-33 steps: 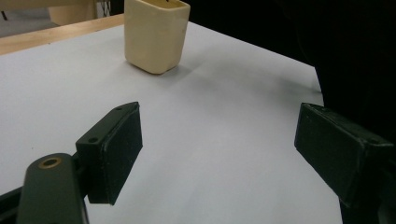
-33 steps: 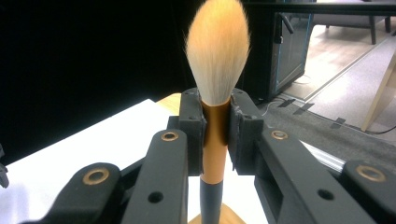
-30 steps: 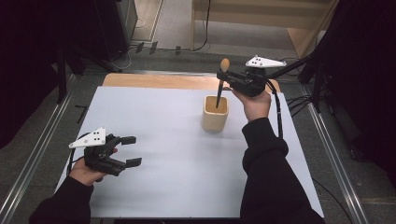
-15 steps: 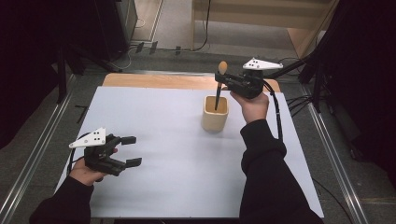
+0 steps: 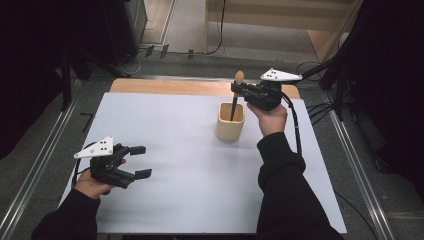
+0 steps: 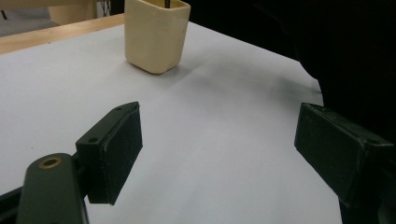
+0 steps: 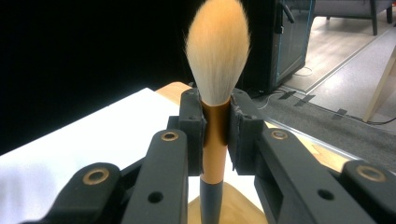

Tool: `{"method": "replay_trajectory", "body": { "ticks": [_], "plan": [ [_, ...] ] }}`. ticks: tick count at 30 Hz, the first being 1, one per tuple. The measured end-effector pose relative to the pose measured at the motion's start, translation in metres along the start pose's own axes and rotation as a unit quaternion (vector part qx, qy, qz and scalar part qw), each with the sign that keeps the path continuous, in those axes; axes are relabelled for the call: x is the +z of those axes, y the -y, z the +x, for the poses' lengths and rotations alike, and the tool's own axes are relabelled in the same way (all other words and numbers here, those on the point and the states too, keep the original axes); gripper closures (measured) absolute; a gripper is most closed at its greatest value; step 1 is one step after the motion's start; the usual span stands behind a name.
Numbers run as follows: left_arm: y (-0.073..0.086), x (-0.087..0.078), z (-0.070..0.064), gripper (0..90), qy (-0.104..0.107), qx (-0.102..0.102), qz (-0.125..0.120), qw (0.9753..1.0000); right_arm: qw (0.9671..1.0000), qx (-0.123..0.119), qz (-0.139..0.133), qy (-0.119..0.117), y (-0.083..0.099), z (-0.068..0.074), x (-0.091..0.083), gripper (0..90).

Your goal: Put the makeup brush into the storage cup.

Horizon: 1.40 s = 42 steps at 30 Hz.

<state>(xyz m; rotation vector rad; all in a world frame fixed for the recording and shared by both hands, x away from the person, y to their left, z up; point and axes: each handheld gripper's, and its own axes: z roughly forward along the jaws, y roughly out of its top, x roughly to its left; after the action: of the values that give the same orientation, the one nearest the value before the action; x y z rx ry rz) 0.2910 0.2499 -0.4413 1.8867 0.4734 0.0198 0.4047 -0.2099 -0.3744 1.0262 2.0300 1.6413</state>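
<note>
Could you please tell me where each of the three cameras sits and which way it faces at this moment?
High view: fixed above the person's side, looking forward and down on the white table; both forearms, left hand-held gripper and right hand-held gripper show.
Left gripper view: rides the left hand-held gripper, looking low across the table; its two black jaws stand apart.
Right gripper view: rides the right hand-held gripper, looking at the brush clamped by its jaws.
Shared: the high and left gripper views both show the cup.
</note>
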Motion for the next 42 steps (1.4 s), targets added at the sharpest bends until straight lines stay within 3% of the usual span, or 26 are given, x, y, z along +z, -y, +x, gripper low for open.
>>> {"method": "replay_trajectory", "body": {
  "ticks": [18,29,30,32,33,36,38,42],
  "plan": [
    [0.0,0.0,0.0,16.0,0.0,0.001,0.003,1.0,0.9999,0.009,0.008,0.0,0.02,0.002,0.005,79.0],
    [0.0,0.0,0.0,16.0,0.0,0.001,0.001,1.0,0.9999,0.009,0.011,-0.004,0.022,0.001,0.004,78.1],
    [0.0,0.0,0.0,16.0,0.001,0.0,0.001,1.0,0.9999,0.007,0.01,-0.004,0.022,0.001,0.004,71.5],
    [0.0,0.0,0.0,16.0,0.0,0.0,0.001,1.0,0.9998,0.019,0.002,-0.006,0.022,0.0,0.005,47.6],
    [0.0,0.0,0.0,16.0,0.0,0.0,0.001,1.0,0.9999,0.016,0.003,0.0,0.022,0.0,0.005,43.7],
    [0.0,0.0,0.0,16.0,0.0,0.0,0.001,1.0,0.9998,0.007,0.01,0.014,0.022,0.002,0.004,35.3],
    [0.0,0.0,0.0,16.0,0.0,-0.001,0.0,1.0,0.9998,0.016,0.01,0.008,0.022,0.001,0.003,32.7],
    [0.0,0.0,0.0,16.0,0.0,-0.001,0.001,1.0,0.9997,0.011,0.015,0.014,0.022,0.001,0.001,29.4]
  ]
}}
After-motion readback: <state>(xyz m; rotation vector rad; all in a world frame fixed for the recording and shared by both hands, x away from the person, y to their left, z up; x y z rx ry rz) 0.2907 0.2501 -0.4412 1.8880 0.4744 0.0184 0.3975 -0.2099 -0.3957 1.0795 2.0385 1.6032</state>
